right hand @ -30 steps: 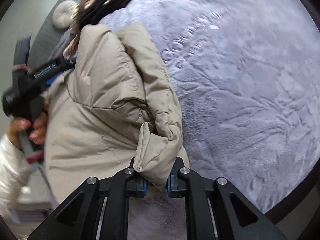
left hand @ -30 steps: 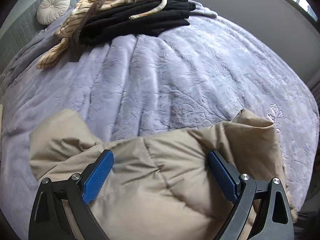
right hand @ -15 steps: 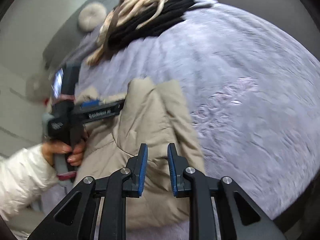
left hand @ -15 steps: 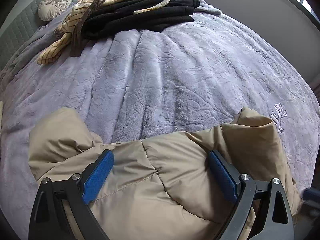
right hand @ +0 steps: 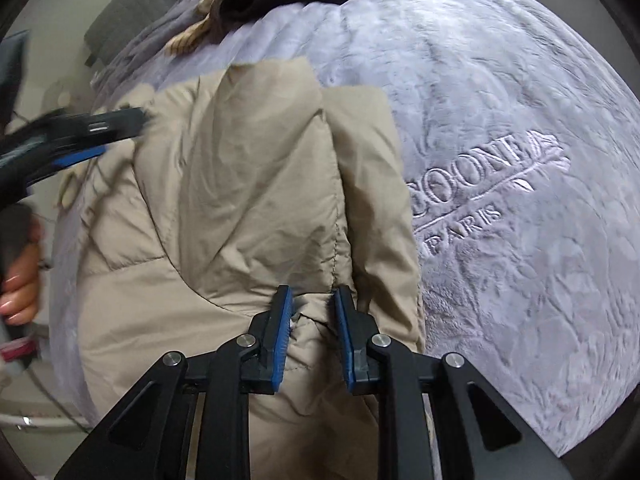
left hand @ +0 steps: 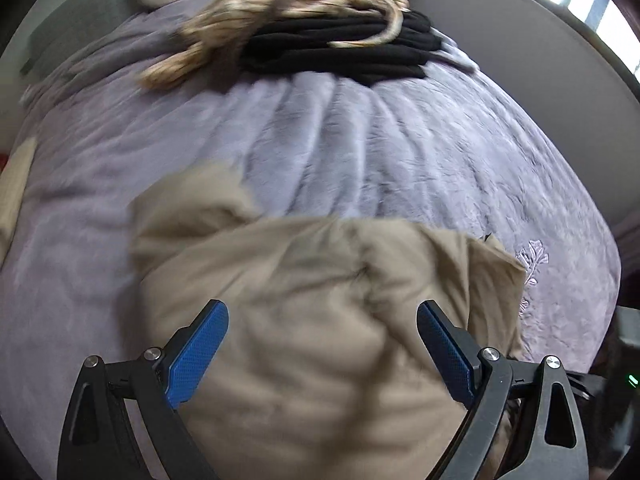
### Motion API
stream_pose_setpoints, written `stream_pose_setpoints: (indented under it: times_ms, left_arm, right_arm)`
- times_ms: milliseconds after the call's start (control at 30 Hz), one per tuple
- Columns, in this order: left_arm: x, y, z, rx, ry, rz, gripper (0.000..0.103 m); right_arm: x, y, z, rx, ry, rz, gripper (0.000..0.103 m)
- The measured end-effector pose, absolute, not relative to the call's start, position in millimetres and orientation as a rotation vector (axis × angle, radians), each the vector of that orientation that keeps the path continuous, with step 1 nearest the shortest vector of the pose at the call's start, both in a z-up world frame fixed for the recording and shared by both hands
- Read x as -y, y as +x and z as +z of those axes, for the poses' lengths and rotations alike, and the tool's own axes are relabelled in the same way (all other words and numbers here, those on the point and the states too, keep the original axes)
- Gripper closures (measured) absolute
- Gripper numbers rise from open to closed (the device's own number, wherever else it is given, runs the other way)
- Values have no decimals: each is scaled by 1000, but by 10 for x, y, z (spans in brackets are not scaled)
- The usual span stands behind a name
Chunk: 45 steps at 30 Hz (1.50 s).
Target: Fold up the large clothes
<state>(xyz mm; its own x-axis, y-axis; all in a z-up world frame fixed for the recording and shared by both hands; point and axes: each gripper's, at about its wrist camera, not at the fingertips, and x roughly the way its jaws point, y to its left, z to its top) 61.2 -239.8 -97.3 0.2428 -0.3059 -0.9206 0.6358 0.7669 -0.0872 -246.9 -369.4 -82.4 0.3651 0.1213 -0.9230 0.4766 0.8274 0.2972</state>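
Only the right wrist view shows "PARIS" lettering (right hand: 466,226) embossed in the lilac bed cover (right hand: 520,80) and the person's hand (right hand: 20,280). The beige padded jacket (left hand: 320,320) lies folded on the bed. The left gripper (left hand: 322,320) has jaws wide apart above it; the right gripper (right hand: 310,312) has jaws slightly apart over a jacket fold.
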Motion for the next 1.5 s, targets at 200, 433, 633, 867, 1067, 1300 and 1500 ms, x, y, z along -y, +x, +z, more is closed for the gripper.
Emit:
stream_pose_setpoints:
  times_ms: [200,433,633,867,1067,1300,1500]
  left_arm:
    - [1720,434,-916,-1210,237,-501,8]
    - [1098,270,-1010,-1259,122,-412,1]
    - [801,246,-1199,-1312,44,-491,1]
    - [598,282,-1286,-1352,-19,-576,1]
    - [485,346,-1357,-1370,-40,-622,1]
    - [491,540,-1538,-1438,-84,-682,1]
    - [506,705,-1745,-1523,-230,-771,1]
  right_arm:
    - [3747,-2340,-970,-1238,547,-194,79]
    - [3789,-2285,-921,-1248,587,-208,76]
    - [3818,-2355,-749,-1249,610,-249,63]
    - [3732,-2505,-415,-1194,639,-290,30]
    - [3726,-2635,-232,-1092,685,-293,0]
    - [3968,-2580,-455,-1141,769,-223,0]
    - [4122,-2247,-679,-1254,790,-72,0]
